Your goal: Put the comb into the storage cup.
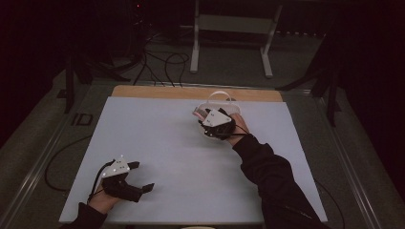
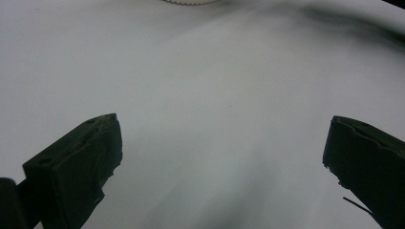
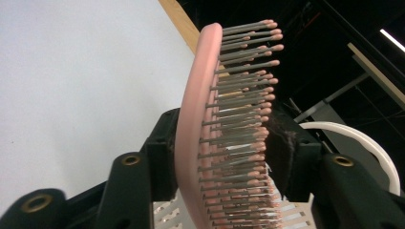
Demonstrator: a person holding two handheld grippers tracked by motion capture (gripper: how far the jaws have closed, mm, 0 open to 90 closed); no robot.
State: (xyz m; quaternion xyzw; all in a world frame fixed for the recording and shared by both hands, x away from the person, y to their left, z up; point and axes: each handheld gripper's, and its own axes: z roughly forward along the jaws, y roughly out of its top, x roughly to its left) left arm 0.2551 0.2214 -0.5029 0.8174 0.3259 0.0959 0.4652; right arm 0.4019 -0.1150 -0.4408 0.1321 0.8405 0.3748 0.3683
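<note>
Table (image 1: 157, 143): flat, matte pale grey-white sheet over a wooden top, bare wood strip (image 1: 157, 91) along far edge. Dark floor beyond w/ black cables (image 1: 165, 62) and a white metal frame (image 1: 231, 33).

White basket (image 1: 220, 99): plastic, rounded, thin hoop handle arching over it, slotted wall seen low in right gripper view (image 3: 167, 212). Sits at far centre-right of table, just under right gripper.

Left gripper (image 1: 142, 176): black body, grey 3-cornered plate on top, near-left part of table, well apart from basket. Jaws spread wide, nothing btwn them; blocky matte black pads (image 2: 90, 152), edges a bit ragged, bare sheet underneath.

Right gripper (image 1: 206, 120): same build, held over basket at far centre-right. Jaws part open, flanking hairbrush (image 3: 198, 138): left pad against smooth pink back, right pad at bristle tips. Whether pads truly press on it: cannot tell, too close to judge.

Hairbrush: pink plastic paddle, back smooth and gently curved, slight gloss. Dense rows of thin grey pins w/ small pink ball tips, standing out to one side. Stands on edge btwn right gripper's jaws, head rising up and away, lower end down over basket's slotted wall. In high view just a small pink end (image 1: 197, 113) poking out left of gripper, at basket rim.
</note>
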